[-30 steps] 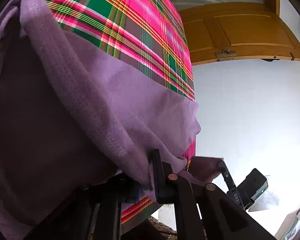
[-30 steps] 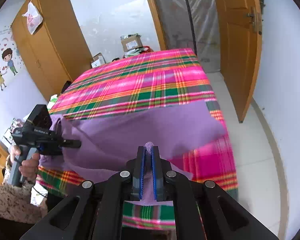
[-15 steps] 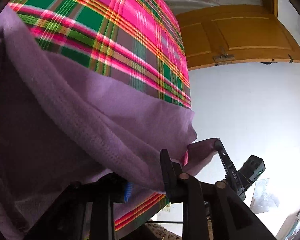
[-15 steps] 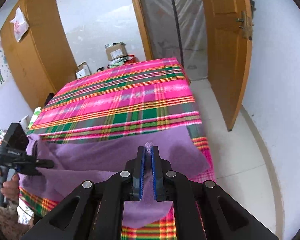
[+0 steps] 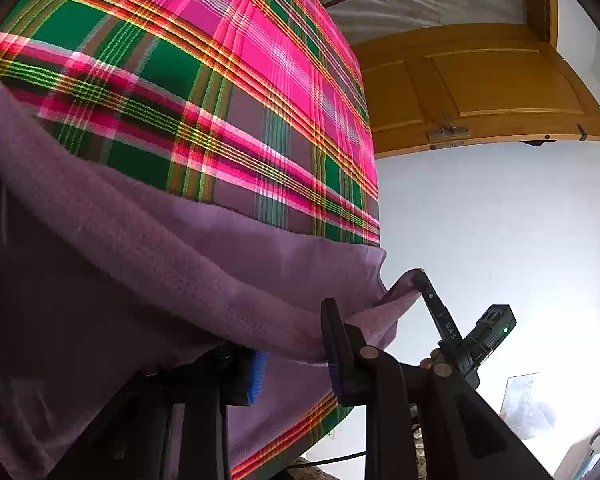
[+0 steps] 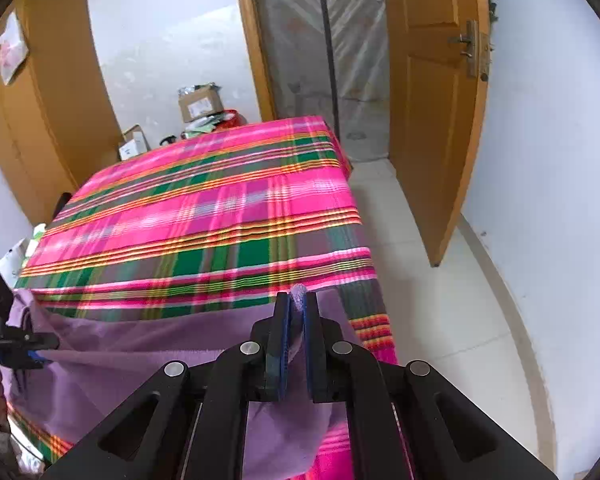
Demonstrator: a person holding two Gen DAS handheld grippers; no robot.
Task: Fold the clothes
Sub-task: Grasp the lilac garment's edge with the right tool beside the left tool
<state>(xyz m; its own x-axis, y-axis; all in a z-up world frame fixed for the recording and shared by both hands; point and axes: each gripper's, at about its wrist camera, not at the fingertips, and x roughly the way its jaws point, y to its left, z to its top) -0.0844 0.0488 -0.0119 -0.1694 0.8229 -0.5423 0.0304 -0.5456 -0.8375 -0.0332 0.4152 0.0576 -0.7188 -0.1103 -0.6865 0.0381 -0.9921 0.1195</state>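
- Bed (image 6: 204,216), under a pink, green and orange plaid sheet (image 5: 228,92): your largest item and the only laying surface in view. The far part is bare; the garment covers only the near edge.
- Purple garment (image 6: 140,344), soft knit or fleece, kind not identifiable: it is stretched between your two grippers along the near edge of the bed, partly on the sheet and partly hanging over the front. Risk: the slack middle may sag and crease if you bring the grippers together unevenly, leaving a crooked fold.
- Wooden door (image 6: 432,120), open at the right of the bed, and a wardrobe (image 6: 40,120) at the left: neither is near the cloth.
- Right gripper (image 6: 296,312): its fingers are pressed together on a small tuft at the garment's right corner, and only a sliver shows above the pads. Risk: so thin a bite may slip out if you pull the cloth taut.
- Left gripper (image 5: 296,356): its fingers stand somewhat apart with a thick bunch of cloth draped between and over them; you cannot tell from either view whether they actually clamp it. Risk: if the cloth is merely resting there, that end may drop off the bed edge on the next lift.
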